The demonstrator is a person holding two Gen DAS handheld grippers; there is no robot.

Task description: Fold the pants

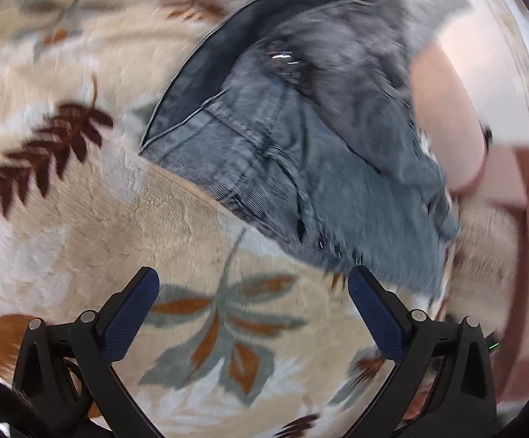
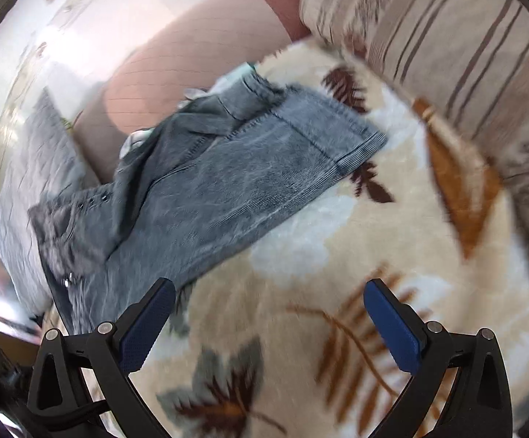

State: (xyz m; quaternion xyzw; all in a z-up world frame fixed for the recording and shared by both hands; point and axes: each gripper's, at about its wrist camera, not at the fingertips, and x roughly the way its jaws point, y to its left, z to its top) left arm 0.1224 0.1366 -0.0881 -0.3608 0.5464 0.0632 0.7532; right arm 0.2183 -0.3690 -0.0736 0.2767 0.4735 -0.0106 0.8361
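Grey-blue denim pants (image 1: 301,138) lie crumpled on a cream blanket with leaf prints (image 1: 81,200). In the left wrist view they fill the upper middle, with a metal button (image 1: 282,59) showing near the waist. My left gripper (image 1: 253,284) is open and empty, just short of the pants' near edge. In the right wrist view the pants (image 2: 206,182) lie upper left, one leg hem (image 2: 359,153) pointing right. My right gripper (image 2: 269,295) is open and empty, its left finger (image 2: 147,321) at the pants' near edge.
A pink cushion (image 2: 176,62) lies behind the pants, also in the left wrist view (image 1: 450,116). A striped beige pillow (image 2: 447,36) sits at the upper right. A light grey cloth (image 2: 30,153) lies at the left. The leaf-print blanket (image 2: 337,241) covers the surface.
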